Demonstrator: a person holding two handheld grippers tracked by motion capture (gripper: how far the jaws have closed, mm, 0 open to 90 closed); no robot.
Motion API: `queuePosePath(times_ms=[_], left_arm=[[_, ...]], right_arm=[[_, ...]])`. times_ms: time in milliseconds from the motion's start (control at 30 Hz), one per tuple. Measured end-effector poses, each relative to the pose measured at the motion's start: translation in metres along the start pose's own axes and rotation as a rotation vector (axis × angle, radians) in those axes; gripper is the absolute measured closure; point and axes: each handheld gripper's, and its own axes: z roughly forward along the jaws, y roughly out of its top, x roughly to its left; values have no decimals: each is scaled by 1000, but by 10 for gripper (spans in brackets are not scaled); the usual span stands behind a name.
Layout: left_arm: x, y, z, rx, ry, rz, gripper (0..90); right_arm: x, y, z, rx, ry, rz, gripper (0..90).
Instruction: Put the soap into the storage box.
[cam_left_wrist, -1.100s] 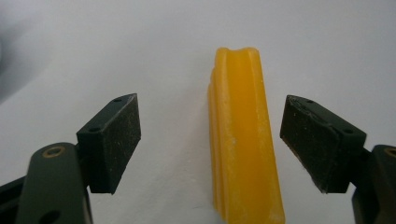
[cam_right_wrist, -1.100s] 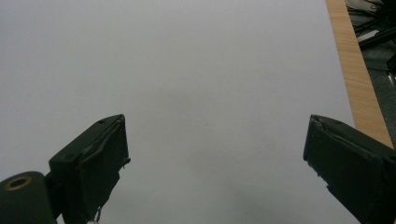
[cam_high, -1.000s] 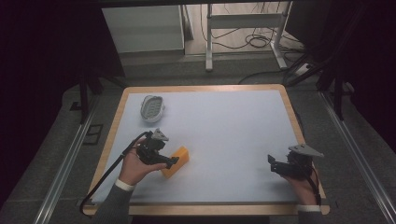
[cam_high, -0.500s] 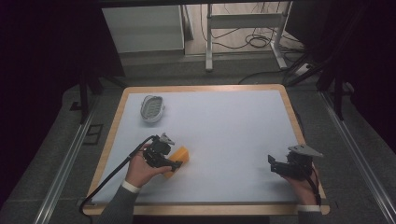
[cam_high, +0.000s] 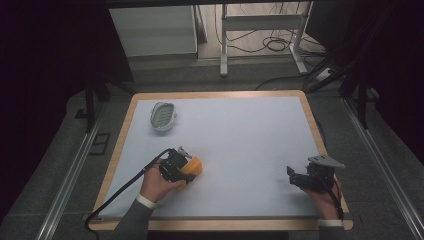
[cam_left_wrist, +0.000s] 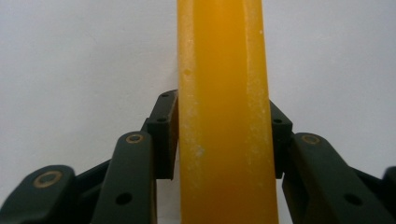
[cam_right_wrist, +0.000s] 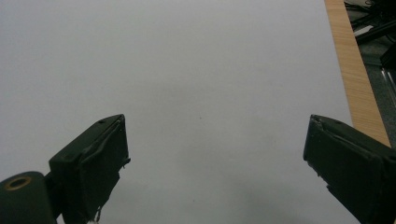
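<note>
High view: the largest thing is the pale grey bench (cam_high: 240, 145) with its light wooden rim, standing on a dark floor with metal rails at either side. Beyond its far edge are a white cabinet (cam_high: 152, 31) and a metal frame (cam_high: 260, 35) with loose cables behind it. On the bench's far left part lies a small oval white-and-grey dish (cam_high: 163, 116), well apart from both hands and in the same spot as a second ago.

The person's left hand (cam_high: 157, 184), in a grey sleeve with a white cuff, holds the left gripper (cam_high: 186, 169) at the near left part of the bench. Compared with a second ago, this hand has come a little lower and nearer the bench. Its fingers have just been closing and are now clamped on the orange rectangular block (cam_high: 194, 166), which sits at the near left of the bench, just at the gripper's tip. In the left gripper view the orange rectangular block (cam_left_wrist: 224, 112) stands as a tall yellow-orange slab between the two black fingers (cam_left_wrist: 163, 135), which press against both its sides.

The right hand (cam_high: 325, 197) rests at the near right corner, unmoved, holding the right gripper (cam_high: 295, 176). In the right gripper view the right gripper (cam_right_wrist: 215, 158) has its fingers (cam_right_wrist: 93, 163) wide apart over bare bench.
</note>
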Motion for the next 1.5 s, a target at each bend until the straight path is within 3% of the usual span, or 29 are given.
queuePosePath(times_ms=[167,467,600,933,1500], left_arm=[[-1,-1,-1,-26,32,-7,611],[4,-2,-7,-43,29,-23,612],[9,-2,-15,-52,5,-23,612],[17,0,-28,-104,12,-43,612],[33,12,-37,-117,29,-62,611]], right_arm=[[0,0,0,0,0,1,67],[-2,1,-1,-4,-6,7,67],[-3,1,-3,-11,-9,12,67],[-4,1,-3,-8,-8,16,67],[-7,1,-3,-12,-20,31,67]])
